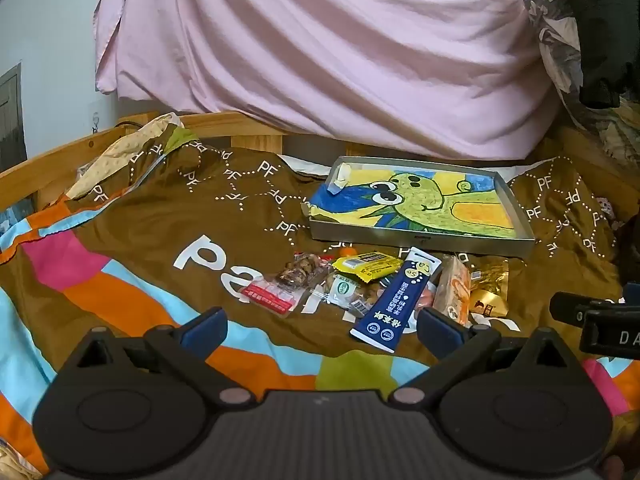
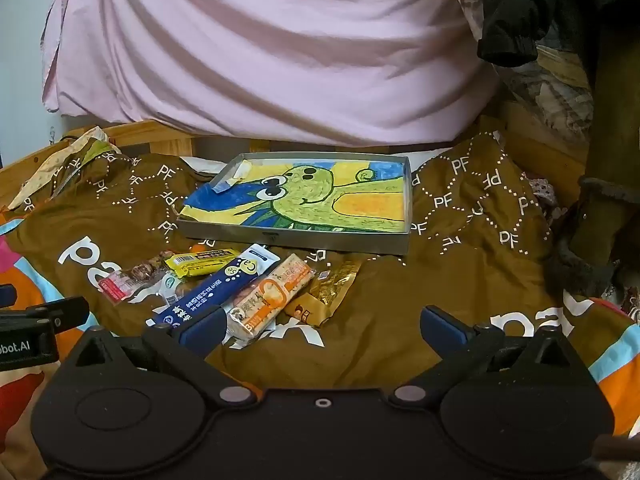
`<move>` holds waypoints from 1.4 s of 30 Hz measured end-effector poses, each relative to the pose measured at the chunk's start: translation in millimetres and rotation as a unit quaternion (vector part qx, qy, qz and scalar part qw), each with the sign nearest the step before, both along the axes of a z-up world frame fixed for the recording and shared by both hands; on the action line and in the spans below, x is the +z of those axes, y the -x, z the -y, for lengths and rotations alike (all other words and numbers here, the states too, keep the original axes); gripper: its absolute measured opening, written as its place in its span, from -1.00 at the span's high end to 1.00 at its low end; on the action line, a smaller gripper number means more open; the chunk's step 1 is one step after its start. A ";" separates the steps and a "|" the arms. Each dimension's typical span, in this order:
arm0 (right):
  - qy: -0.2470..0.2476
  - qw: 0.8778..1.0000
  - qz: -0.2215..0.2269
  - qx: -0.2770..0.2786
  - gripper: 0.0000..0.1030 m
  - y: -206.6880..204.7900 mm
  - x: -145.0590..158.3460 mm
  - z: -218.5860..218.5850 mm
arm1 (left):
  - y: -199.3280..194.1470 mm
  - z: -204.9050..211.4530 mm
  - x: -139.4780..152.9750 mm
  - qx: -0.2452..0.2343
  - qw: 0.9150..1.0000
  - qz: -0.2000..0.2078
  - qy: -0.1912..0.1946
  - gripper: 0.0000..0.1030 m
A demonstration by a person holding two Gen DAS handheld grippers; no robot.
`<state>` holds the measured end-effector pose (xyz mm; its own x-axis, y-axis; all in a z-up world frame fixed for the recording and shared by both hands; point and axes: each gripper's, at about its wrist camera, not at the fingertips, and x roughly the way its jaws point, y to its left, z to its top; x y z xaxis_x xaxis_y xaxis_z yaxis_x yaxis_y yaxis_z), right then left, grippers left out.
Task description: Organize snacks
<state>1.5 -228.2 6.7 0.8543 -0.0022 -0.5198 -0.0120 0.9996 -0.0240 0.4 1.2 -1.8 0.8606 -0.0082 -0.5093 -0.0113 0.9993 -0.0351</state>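
Several snack packets lie in a pile on the brown printed cloth (image 1: 160,220): a dark blue stick pack (image 1: 394,298) (image 2: 216,290), a yellow bar (image 1: 366,266) (image 2: 202,262), a clear red-labelled nut pack (image 1: 276,290) (image 2: 128,278), an orange-and-white pack (image 1: 452,292) (image 2: 272,296) and a gold packet (image 1: 490,286) (image 2: 330,290). Behind them sits a shallow metal tray (image 1: 420,240) (image 2: 296,240) lined with a dinosaur drawing. My left gripper (image 1: 320,326) hangs open just short of the pile. My right gripper (image 2: 320,326) is open too, its left finger (image 2: 204,326) beside the orange pack. Neither holds anything.
A pink sheet (image 1: 320,52) hangs behind a wooden bed rail (image 1: 240,128). Crumpled cream fabric (image 1: 124,152) lies at the back left. Dark clothing (image 2: 520,12) hangs at the upper right, and a dark furry thing (image 2: 580,268) sits at the right edge.
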 end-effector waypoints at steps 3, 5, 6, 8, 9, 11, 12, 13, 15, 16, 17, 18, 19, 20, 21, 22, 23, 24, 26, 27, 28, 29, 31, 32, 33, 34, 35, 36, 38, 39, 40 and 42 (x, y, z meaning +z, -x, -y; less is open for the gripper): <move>-0.001 1.000 0.003 0.001 -0.99 0.2 -0.1 0.3 | -1.6 -2.6 -1.2 -0.002 1.000 -0.002 0.005 -0.99; 0.001 1.000 0.003 0.001 -0.99 0.4 -0.4 -0.4 | -1.9 -6.0 -1.7 -0.002 1.000 -0.003 0.010 -0.99; 0.001 1.000 0.002 0.002 -0.99 0.6 -0.4 -0.5 | -1.8 -7.8 -2.0 -0.002 1.000 -0.002 0.012 -0.99; 0.000 1.000 0.002 0.002 -0.99 0.7 -0.7 -0.9 | -1.8 -0.8 -1.4 0.000 1.000 -0.004 0.002 -0.99; -0.002 1.000 0.003 0.000 -0.99 -0.1 1.0 2.6 | -1.8 -0.7 -1.7 0.000 1.000 -0.004 0.002 -0.99; -0.002 1.000 0.002 0.000 -0.99 0.2 0.6 1.5 | -0.9 -0.2 -1.7 -0.002 1.000 -0.003 0.002 -0.99; -0.002 1.000 0.002 0.001 -0.99 0.5 0.6 1.0 | -0.3 -0.1 -1.7 -0.003 1.000 -0.002 0.002 -0.99; -0.001 1.000 0.002 0.001 -0.99 0.8 0.8 0.4 | -0.6 -0.2 -0.8 -0.002 1.000 -0.002 0.002 -0.99; -0.001 1.000 0.003 0.001 -0.99 1.4 1.3 -0.7 | -0.3 -0.3 -0.8 -0.002 1.000 -0.002 0.003 -0.99; 0.000 1.000 0.002 0.001 -0.99 1.0 2.4 0.5 | -0.1 -0.3 -1.0 -0.001 1.000 -0.003 0.003 -0.99; -0.001 1.000 0.002 0.000 -0.99 0.4 -0.9 -1.6 | -0.4 0.0 0.0 -0.001 1.000 -0.004 0.001 -0.99; -0.001 1.000 0.002 0.001 -0.99 0.6 -0.8 -1.6 | -0.2 0.1 0.1 -0.001 1.000 -0.004 0.002 -0.99; -0.001 1.000 0.002 0.001 -0.99 0.9 -0.1 -1.6 | 0.2 0.3 0.3 -0.002 1.000 -0.005 0.002 -0.99; -0.001 1.000 0.002 0.001 -0.99 0.7 -0.1 -1.7 | -0.3 -0.6 0.6 -0.003 1.000 -0.005 0.003 -0.99; -0.001 1.000 0.002 0.001 -0.99 1.0 0.5 -1.7 | 0.1 -0.4 0.8 -0.003 1.000 -0.005 0.003 -0.99; -0.001 1.000 0.001 0.001 -0.99 1.6 0.6 -2.1 | -0.8 -0.4 0.8 -0.004 1.000 -0.006 0.003 -0.99; 0.000 1.000 0.001 0.001 -0.99 1.7 -0.8 -3.0 | -1.5 -0.2 1.2 -0.004 1.000 -0.006 0.003 -0.99; 0.000 1.000 0.002 0.000 -0.99 1.9 -0.5 -3.0 | -1.6 0.0 1.1 -0.004 1.000 -0.007 0.003 -0.99; 0.001 1.000 0.000 -0.001 -0.99 1.2 -0.6 -3.3 | -1.8 0.2 0.7 -0.005 1.000 -0.007 0.004 -0.99; 0.000 1.000 -0.001 -0.001 -0.99 1.2 -0.4 -3.0 | -1.7 0.3 0.5 -0.005 1.000 -0.007 0.005 -0.99; 0.002 1.000 -0.003 0.000 -0.99 -0.6 -2.7 -2.8 | -1.6 0.7 0.4 -0.005 1.000 -0.006 0.005 -0.99; 0.002 1.000 -0.004 0.000 -0.99 -0.9 -3.1 -2.9 | -1.9 0.9 0.3 -0.006 1.000 -0.007 0.005 -0.99; 0.002 1.000 -0.004 0.001 -0.99 -1.2 -2.9 -2.7 | -1.9 1.1 -0.2 -0.006 1.000 -0.007 0.005 -0.99; 0.002 1.000 -0.004 0.001 -0.99 -1.5 -3.3 -2.8 | -1.8 1.0 -0.1 -0.006 1.000 -0.007 0.005 -0.99; 0.002 1.000 -0.004 0.001 -0.99 -1.4 -3.1 -2.9 | -1.9 1.0 0.0 -0.006 1.000 -0.007 0.005 -0.99; 0.002 1.000 -0.004 0.000 -0.99 -1.3 -2.9 -3.0 | -1.9 1.1 0.0 -0.006 1.000 -0.007 0.005 -0.99; 0.002 1.000 -0.004 0.000 -0.99 -1.2 -2.9 -3.1 | -2.0 1.3 0.0 -0.006 1.000 -0.007 0.005 -0.99; 0.002 1.000 -0.004 0.000 -0.99 -1.3 -3.1 -3.0 | -2.0 1.0 0.2 -0.006 1.000 -0.007 0.005 -0.99; 0.002 1.000 -0.004 0.000 -0.99 -1.0 -3.4 -3.0 | -1.9 1.2 -0.1 -0.006 1.000 -0.007 0.005 -0.99; 0.002 1.000 -0.004 0.000 -0.99 -1.0 -3.5 -3.0 | -1.9 1.2 -0.1 -0.006 1.000 -0.007 0.005 -0.99; 0.002 1.000 -0.004 0.000 -0.99 -1.1 -3.6 -3.0 | -2.0 1.3 -0.2 -0.007 1.000 -0.008 0.006 -0.99; 0.003 1.000 -0.004 0.000 -0.99 -0.9 -3.4 -3.0 | -2.2 1.1 0.1 -0.007 1.000 -0.009 0.007 -0.99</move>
<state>2.5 -225.2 3.3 0.8503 -0.0044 -0.5263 -0.0129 0.9995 -0.0292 2.5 0.1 -1.7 0.8515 -0.0267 -0.5237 0.0014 0.9988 -0.0486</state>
